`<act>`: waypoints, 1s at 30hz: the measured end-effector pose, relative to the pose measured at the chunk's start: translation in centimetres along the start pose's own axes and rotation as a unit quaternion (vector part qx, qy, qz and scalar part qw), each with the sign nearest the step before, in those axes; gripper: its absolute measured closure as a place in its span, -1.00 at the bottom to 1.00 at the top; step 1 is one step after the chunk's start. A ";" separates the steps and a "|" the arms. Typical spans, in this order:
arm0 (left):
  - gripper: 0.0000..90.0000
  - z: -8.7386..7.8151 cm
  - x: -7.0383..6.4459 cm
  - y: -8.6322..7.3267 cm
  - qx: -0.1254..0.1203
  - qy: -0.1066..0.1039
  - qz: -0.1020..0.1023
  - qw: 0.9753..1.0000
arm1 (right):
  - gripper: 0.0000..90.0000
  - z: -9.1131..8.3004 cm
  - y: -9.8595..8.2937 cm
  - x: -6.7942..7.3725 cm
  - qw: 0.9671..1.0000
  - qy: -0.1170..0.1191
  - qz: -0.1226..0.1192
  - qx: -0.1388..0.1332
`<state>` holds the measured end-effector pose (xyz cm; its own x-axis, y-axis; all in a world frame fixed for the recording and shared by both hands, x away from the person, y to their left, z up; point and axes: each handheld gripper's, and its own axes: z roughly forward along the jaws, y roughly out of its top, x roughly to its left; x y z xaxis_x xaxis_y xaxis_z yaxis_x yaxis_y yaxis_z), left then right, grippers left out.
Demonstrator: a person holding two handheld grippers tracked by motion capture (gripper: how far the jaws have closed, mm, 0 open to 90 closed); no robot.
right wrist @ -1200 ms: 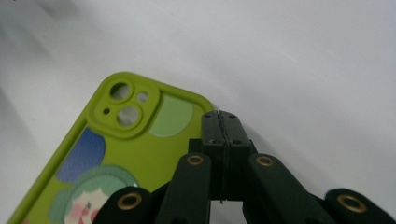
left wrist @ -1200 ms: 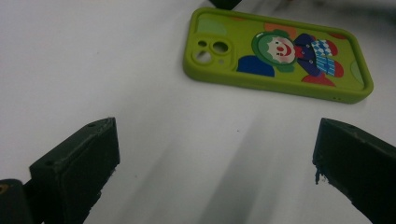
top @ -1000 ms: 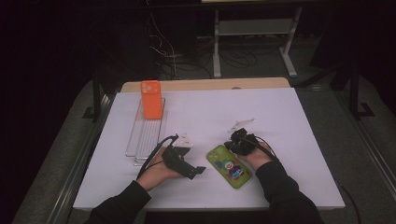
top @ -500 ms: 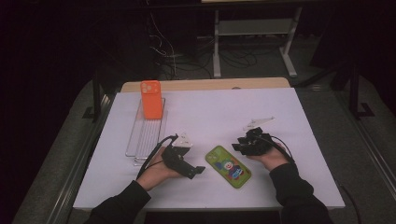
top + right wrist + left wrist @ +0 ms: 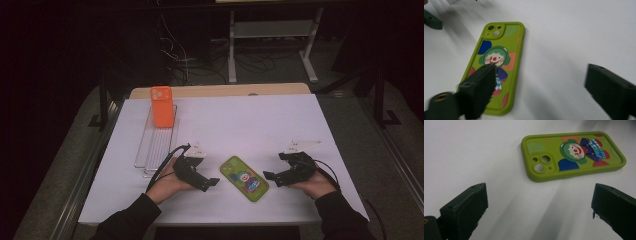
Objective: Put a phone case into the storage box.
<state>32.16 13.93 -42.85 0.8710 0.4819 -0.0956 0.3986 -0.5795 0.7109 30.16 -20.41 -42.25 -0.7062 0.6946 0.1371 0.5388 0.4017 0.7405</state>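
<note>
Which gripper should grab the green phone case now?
Left, probably. The left gripper is open, nearer the green phone case, facing its camera end. The right gripper, also open, sits farther off.

Green phone case lower corner hidden behind right tool's blurred near jaw.

green clown phone case | flat, camera holes up | table's near middle, untouched

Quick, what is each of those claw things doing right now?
Left gripper: open, holding nothing, beside the green phone case.
Right gripper: open, holding nothing, on the case's other side.
</note>
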 end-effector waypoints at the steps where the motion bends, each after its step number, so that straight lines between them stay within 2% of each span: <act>1: -0.99 0.0 0.0 0.0 -0.001 0.000 0.004 1.000 | -1.00 -0.2 -0.2 0.1 1.000 0.004 0.005 0.001; 4: -0.99 0.1 0.0 0.0 -0.002 0.000 0.003 1.000 | -1.00 -0.8 -0.8 0.2 1.000 0.006 -0.004 -0.001; 7: -0.99 0.0 0.1 0.0 -0.001 0.000 0.005 1.000 | -1.00 -1.1 -1.1 0.3 1.000 0.013 0.008 0.004; 10: -0.99 0.0 0.0 0.0 -0.003 0.000 0.005 1.000 | -1.00 -1.1 -1.2 0.4 1.000 0.013 0.004 0.011; 18: -0.99 0.0 0.1 0.0 -0.002 0.001 0.005 1.000 | -1.00 -1.3 -0.2 1.1 0.999 0.017 0.018 0.030; 30: -0.99 0.1 -0.1 0.0 -0.011 0.001 -0.006 1.000 | -1.00 0.0 1.5 3.1 0.999 0.017 0.009 0.048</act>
<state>32.11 13.84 -42.90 0.8661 0.4891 -0.1028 0.4017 -0.5588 0.7255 28.82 -17.65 -40.72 -0.7111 0.6814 0.1730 0.5916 0.4470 0.6710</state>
